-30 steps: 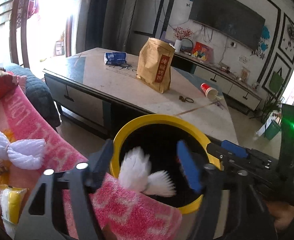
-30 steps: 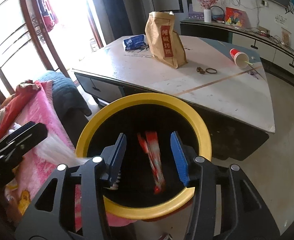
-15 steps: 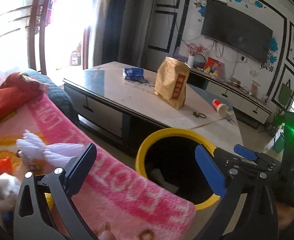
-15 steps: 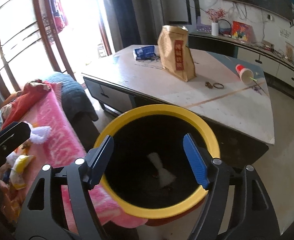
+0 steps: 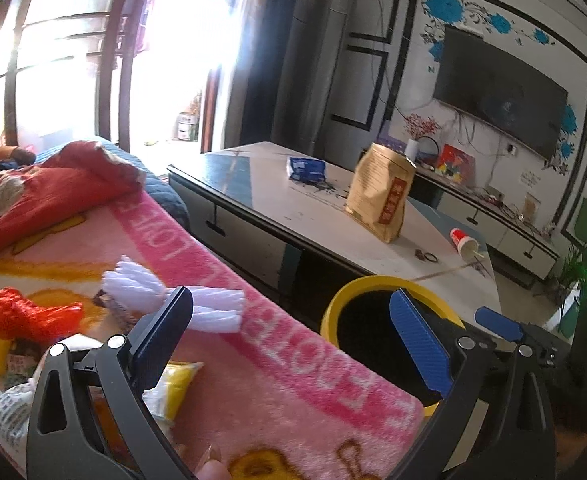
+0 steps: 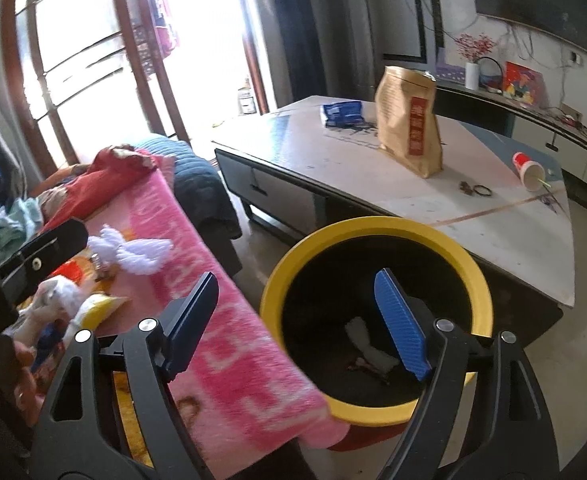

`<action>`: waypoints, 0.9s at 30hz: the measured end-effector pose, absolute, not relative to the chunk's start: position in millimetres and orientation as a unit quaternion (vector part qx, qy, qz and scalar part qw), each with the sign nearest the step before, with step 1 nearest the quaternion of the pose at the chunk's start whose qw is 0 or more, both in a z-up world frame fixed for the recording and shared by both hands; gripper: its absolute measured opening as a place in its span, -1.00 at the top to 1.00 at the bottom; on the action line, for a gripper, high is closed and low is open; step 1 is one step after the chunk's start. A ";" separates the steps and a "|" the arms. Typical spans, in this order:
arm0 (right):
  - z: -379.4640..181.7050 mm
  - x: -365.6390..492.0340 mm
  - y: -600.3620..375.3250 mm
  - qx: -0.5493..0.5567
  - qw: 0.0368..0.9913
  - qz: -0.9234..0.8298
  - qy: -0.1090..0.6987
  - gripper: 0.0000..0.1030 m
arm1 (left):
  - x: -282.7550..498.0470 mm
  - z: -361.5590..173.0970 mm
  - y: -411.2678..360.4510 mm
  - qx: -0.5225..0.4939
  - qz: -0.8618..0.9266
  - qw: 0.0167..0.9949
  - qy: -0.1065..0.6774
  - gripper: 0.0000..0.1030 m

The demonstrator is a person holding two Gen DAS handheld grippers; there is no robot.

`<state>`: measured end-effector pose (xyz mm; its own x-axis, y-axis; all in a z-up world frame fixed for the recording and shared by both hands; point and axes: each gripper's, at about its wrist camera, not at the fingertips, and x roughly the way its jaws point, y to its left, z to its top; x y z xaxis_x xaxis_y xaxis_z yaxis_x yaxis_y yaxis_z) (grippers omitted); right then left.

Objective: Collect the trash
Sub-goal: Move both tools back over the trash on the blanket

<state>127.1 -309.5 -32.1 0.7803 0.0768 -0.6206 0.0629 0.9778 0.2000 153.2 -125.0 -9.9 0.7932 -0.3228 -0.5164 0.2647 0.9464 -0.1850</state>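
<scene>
While both the left gripper (image 5: pixel 289 338) and right gripper (image 6: pixel 293 320) hang spread and empty, the yellow-rimmed bin (image 6: pixel 377 226) holds a white wrapper (image 6: pixel 367 346).

The left wrist view is taken from low above a pink patterned blanket (image 5: pixel 277 344), faced across it toward a yellow-rimmed black bin (image 5: pixel 377 284) and a long white-topped coffee table (image 5: pixel 325 216). The right wrist view is set nearer the bin (image 6: pixel 377 228), angled down into it. Blanket (image 6: pixel 213 320), bin, table (image 6: pixel 493 216) and a brown paper bag (image 5: pixel 381 196) (image 6: pixel 409 128) are shared by both views.
</scene>
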 end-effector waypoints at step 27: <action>-32.7 123.2 -169.6 0.036 0.925 0.162 0.341 -0.41 | 125.3 -4.4 30.0 -0.104 -0.008 0.959 0.263 -0.87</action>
